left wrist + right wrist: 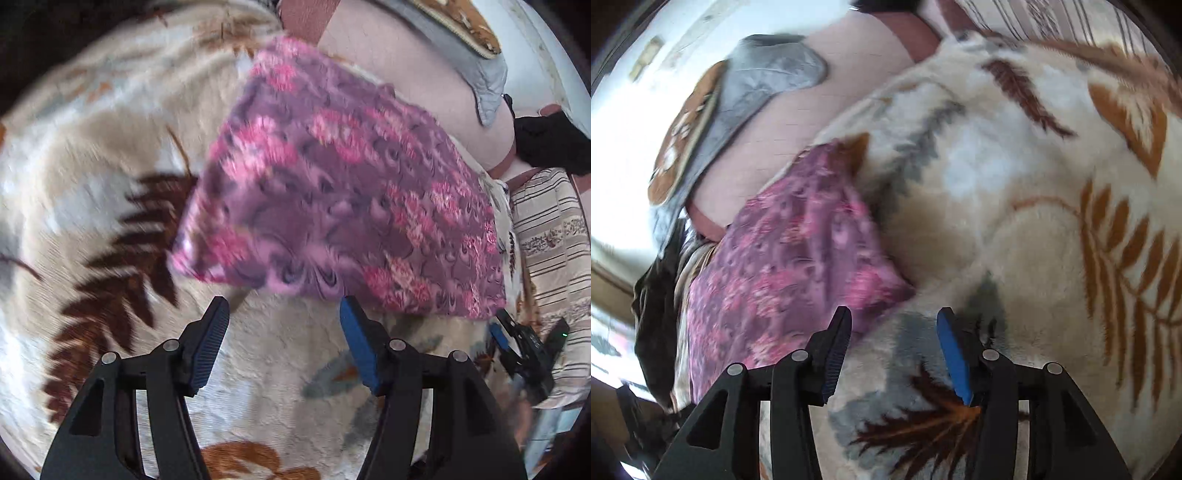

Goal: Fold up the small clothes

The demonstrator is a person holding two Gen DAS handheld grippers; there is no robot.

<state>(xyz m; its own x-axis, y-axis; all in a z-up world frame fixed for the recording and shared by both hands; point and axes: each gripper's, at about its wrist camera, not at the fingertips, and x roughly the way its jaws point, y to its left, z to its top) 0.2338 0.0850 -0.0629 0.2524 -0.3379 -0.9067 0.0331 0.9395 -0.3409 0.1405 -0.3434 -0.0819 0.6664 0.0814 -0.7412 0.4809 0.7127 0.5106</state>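
A small purple garment with pink flowers (pixel 343 192) lies flat on a cream fleece blanket (pixel 92 155) with brown leaf patterns. My left gripper (pixel 284 306) hangs open just short of the garment's near edge, nothing between its fingers. The other gripper shows at the right of the left wrist view, beside the garment's near right corner. In the right wrist view the same garment (pixel 790 266) lies to the left, and my right gripper (pixel 894 317) is open over the blanket (pixel 1015 206) just past the garment's corner, holding nothing.
A pale pink bed surface (pixel 406 62) lies beyond the blanket, with a grey quilted cushion (pixel 476 70) and a brown patterned one on it. A striped cloth (pixel 550 229) sits at the right. Dark fabric (pixel 653 306) lies at the left edge.
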